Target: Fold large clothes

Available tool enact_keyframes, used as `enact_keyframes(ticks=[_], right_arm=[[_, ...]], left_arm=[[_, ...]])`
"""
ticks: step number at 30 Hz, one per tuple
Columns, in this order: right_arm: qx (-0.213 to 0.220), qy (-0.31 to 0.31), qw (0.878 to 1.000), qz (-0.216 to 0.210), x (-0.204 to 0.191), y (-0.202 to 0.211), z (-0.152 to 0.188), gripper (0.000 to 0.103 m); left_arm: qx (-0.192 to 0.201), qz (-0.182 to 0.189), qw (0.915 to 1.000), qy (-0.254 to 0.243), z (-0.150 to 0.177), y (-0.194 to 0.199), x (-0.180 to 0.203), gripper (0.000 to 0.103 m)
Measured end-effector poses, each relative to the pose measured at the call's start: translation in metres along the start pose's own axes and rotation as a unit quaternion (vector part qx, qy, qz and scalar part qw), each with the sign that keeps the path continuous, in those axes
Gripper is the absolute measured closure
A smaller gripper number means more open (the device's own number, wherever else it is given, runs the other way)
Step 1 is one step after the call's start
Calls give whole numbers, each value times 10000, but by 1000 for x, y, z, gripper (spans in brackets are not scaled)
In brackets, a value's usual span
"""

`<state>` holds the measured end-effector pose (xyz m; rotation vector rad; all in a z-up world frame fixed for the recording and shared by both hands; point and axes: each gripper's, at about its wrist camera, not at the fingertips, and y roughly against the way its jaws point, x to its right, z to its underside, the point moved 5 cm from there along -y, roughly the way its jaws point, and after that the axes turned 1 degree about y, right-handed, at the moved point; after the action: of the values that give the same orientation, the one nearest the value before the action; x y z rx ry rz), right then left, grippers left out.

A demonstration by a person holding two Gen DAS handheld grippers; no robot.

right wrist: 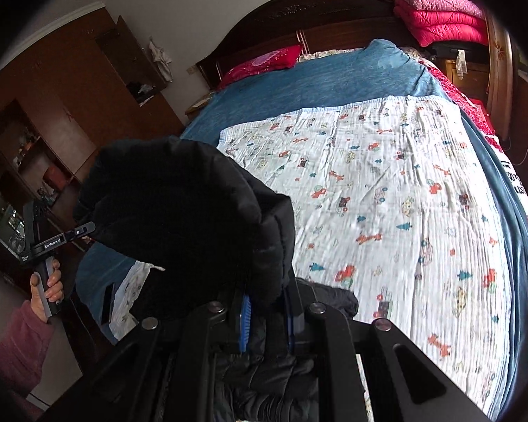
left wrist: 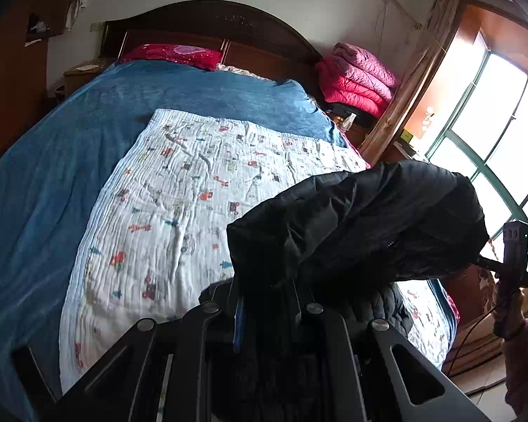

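A black puffer jacket [left wrist: 362,218] hangs lifted over the bed, bunched in a thick fold between both grippers. My left gripper [left wrist: 264,292] is shut on one edge of it, the fabric pinched between the blue pads. In the right wrist view the same jacket [right wrist: 179,204] fills the middle left, and my right gripper [right wrist: 265,302] is shut on its other edge. Each gripper shows in the other's view: the right gripper [left wrist: 479,261] at the jacket's right end, the left gripper [right wrist: 87,228] at its left end. The jacket's lower part [right wrist: 329,299] trails onto the white printed quilt [right wrist: 387,193].
The quilt lies over a blue blanket [left wrist: 52,161] on a wide bed with a dark headboard [left wrist: 211,21] and a red pillow [left wrist: 172,52]. Folded pink and red quilts [left wrist: 359,77] are stacked at the right. A window [left wrist: 492,140] and a brown wardrobe [right wrist: 52,123] flank the bed.
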<state>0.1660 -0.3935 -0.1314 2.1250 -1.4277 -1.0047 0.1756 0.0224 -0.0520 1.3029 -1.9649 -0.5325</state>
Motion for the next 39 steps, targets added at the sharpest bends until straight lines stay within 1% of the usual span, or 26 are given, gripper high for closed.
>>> enact_keyframes(ticks=[2,5,8,10,14,15,16,18,20,21,22,23,25,27,29,32,34,35,36,37,39], right_arm=[[23,67,10000,17,-4,8,18,86],[41,91,9999,-97,-8,16,43,86],[28,88,9998,-174,-7,19,65,86],[20,103,9997,-233,-7,18,79,84],[-122,88,9997,-212,3,7,106,80],[-159,138,9996,-178,6,2,112,79],[-197,238,9995,-76,9,-3,118,74],[-313,354,9988,158,15,-11,129,73],[-413,596,9964,443,18,-18,137,70],[-453,679,9951,566,19,-19,140,68],[-554,752,9933,677,21,-21,142,68],[-683,816,9918,701,22,-21,148,68],[-892,996,9865,940,24,-18,155,68],[-1025,954,9840,1099,29,-12,154,68],[-987,865,9843,1178,30,3,148,68],[-879,1063,9832,1193,17,21,123,67],[-803,1281,9818,1148,1,29,106,54],[-781,1448,9798,1139,-10,32,101,42],[-770,1644,9764,1166,-22,34,100,38],[-750,1817,9735,1167,-33,33,94,38],[-857,1980,9703,1091,-49,26,87,38]], left_arm=[[21,-25,10000,40,32,17,-2,87],[31,-15,9999,153,76,34,-10,87],[-18,-48,9998,203,118,41,-15,87],[-70,-110,9997,205,140,38,-18,87],[-220,-187,9990,338,180,22,-29,87],[-265,-201,9988,365,184,14,-31,87],[-294,-193,9984,439,193,9,-34,87],[-373,-163,9977,550,208,-4,-39,87],[-453,-228,9969,600,219,-16,-44,87],[-495,-255,9966,600,220,-23,-46,87],[-529,-288,9964,591,224,-26,-48,90],[-591,-301,9958,636,230,-30,-52,101],[-682,-295,9939,816,237,-36,-60,101],[-698,-337,9923,966,241,-40,-72,101],[-719,-357,9908,1087,245,-42,-81,101],[-718,-420,9918,969,241,-33,-85,101],[-598,-394,9936,879,233,-16,-84,101],[-516,-386,9946,820,228,-6,-81,101],[-445,-385,9955,747,222,4,-79,101],[-361,-359,9964,683,215,14,-75,101],[-170,-263,9982,510,198,35,-64,100]])
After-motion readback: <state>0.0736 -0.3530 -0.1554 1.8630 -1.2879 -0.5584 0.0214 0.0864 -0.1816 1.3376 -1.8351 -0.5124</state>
